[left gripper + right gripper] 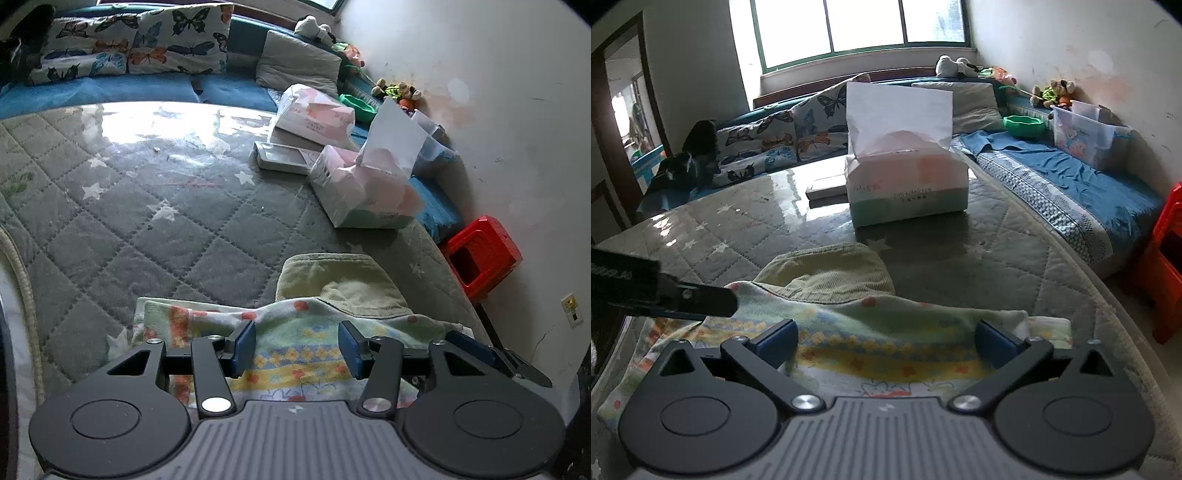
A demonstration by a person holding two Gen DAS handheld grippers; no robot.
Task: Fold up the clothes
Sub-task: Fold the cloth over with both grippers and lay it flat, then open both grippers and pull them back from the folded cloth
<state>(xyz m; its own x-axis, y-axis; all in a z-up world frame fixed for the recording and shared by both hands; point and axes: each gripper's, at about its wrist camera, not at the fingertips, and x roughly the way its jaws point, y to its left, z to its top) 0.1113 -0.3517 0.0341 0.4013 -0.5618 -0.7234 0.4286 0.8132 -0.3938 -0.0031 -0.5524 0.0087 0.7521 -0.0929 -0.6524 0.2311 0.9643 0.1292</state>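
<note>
I've got my left gripper [297, 345] spread partway and my right gripper [886, 343] spread wide, both gripping nothing, over the patterned towel [871, 354], which overlaps the olive corduroy garment [831, 269] on the quilted mat [147, 221].

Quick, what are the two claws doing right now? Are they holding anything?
Left gripper: open, over the patterned cloth, gripping nothing.
Right gripper: open wide, over the same cloth, gripping nothing.

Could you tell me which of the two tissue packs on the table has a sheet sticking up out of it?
The nearer tissue pack, closest to the clothes, has the tall white sheet; the farther pack shows none.
</note>
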